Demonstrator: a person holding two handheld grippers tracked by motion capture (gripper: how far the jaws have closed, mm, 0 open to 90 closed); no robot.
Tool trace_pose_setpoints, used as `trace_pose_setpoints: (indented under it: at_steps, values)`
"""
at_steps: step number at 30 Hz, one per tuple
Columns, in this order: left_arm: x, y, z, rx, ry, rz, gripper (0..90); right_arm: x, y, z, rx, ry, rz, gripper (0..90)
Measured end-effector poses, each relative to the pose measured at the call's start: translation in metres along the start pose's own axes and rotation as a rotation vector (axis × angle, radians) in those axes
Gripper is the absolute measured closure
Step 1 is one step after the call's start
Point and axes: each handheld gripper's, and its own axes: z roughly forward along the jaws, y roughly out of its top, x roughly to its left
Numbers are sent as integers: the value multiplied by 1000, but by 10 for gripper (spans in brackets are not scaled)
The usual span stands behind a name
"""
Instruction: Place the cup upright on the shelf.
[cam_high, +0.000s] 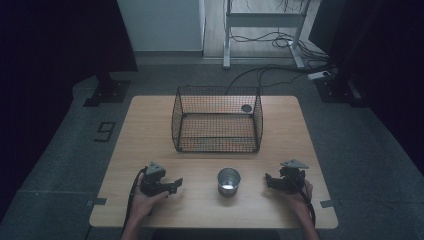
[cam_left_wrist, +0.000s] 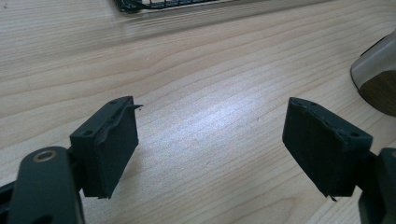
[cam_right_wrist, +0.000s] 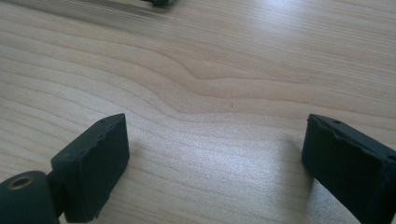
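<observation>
The left tool (cam_high: 176, 185) is resting on the surface (cam_high: 150, 125), jaws wide and empty, facing the cup (cam_high: 228, 181) standing between both tools before the basket (cam_high: 217, 125). The right tool (cam_high: 269, 181) is likewise gaping, holding nothing. The work is judged just starting; next, one tool needs closing on the cup's rim.

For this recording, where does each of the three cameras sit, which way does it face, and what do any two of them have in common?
High view: above the person's side, looking forward and down on the table, wire basket and metal cup; both forearms, left gripper and right gripper show.
Left gripper view: rides the left gripper, looking along its open jaws over bare wood; the cup's edge is at right.
Right gripper view: rides the right gripper, open jaws over bare wood.
Shared: high and left gripper views both show the cup and the basket.
</observation>
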Motion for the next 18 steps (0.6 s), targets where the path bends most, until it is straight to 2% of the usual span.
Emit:
trace_pose_setpoints:
  at_steps: [16,18]
  values:
    - [-1,0,1,2,0,3,183,-3,-2,-3,-19,-17,11,131]
    - [-2,0,2,3,-3,1,183,-3,-1,-6,-31,-33,3,134]
